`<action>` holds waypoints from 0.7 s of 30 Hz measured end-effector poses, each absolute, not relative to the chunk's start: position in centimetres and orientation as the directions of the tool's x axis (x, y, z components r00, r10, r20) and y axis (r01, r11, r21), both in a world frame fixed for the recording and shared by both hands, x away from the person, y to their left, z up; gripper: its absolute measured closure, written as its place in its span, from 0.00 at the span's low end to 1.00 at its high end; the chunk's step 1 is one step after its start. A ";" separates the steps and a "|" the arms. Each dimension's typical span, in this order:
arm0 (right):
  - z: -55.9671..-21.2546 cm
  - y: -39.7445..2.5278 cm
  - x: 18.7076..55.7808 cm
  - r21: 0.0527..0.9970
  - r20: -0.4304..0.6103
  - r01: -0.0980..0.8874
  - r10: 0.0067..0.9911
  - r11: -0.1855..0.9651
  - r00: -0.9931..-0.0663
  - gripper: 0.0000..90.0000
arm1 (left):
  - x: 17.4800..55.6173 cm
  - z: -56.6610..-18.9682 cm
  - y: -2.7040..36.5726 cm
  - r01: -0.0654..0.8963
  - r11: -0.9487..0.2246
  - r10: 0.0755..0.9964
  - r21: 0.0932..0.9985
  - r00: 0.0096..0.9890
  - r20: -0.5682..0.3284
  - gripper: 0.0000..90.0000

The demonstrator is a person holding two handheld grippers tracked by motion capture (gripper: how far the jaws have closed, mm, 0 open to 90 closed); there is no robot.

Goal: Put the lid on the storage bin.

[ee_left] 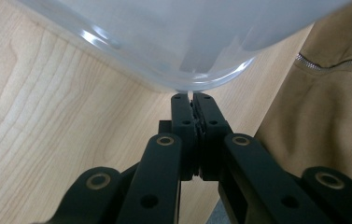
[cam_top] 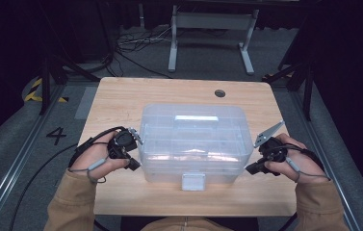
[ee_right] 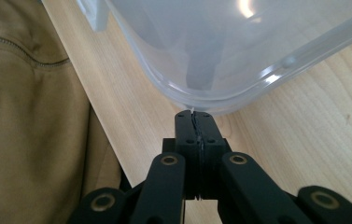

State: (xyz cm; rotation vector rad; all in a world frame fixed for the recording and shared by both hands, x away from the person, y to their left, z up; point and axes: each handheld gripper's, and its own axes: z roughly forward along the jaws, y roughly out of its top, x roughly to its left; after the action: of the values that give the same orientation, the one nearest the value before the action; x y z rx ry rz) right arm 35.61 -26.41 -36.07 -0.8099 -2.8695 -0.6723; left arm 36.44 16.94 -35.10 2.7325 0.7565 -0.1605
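Note:
A clear plastic storage box (cam_top: 193, 139) with its lid on stands in the middle of the wooden table (cam_top: 121, 96). A white latch (cam_top: 193, 182) sits on its near side and a pale handle (cam_top: 197, 118) on its lid. My left gripper (cam_top: 135, 164) is at the box's near left corner, jaws shut. In the left gripper view its tips (ee_left: 192, 97) touch the rounded rim of the box (ee_left: 164, 37). My right gripper (cam_top: 250, 168) is at the near right corner, also shut, its tips (ee_right: 193, 113) against the rim of the box (ee_right: 239, 46).
A round cable hole (cam_top: 220, 93) lies near the table's far edge. The person's tan sleeves (cam_top: 73, 202) reach in from the near side. Bare wood surrounds the box. A metal stand (cam_top: 213, 33) and cables lie on the floor beyond the table.

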 end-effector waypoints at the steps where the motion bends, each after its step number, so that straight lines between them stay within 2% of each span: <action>1: -36.1 -26.4 35.6 0.391 0.203 0.515 0.475 0.763 -0.856 1.00 | 36.5 -35.2 17.0 0.520 -0.813 0.484 0.263 0.854 -0.193 0.98; 14: -36.3 -27.0 35.7 0.389 0.213 0.522 0.477 0.759 -0.853 0.99 | 36.5 -35.1 17.6 0.533 -0.800 0.492 0.277 0.846 -0.206 0.92; 21: -35.8 -27.7 35.6 0.433 0.214 0.524 0.481 0.734 -0.850 0.94 | 36.5 -34.1 18.9 0.591 -0.727 0.556 0.350 0.806 -0.205 0.91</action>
State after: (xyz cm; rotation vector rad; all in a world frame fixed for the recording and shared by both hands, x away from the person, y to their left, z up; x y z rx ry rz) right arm 35.59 -27.67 -35.80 -0.8259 -2.8434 -0.7501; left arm 36.48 18.92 -34.06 2.5913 0.8621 -0.1201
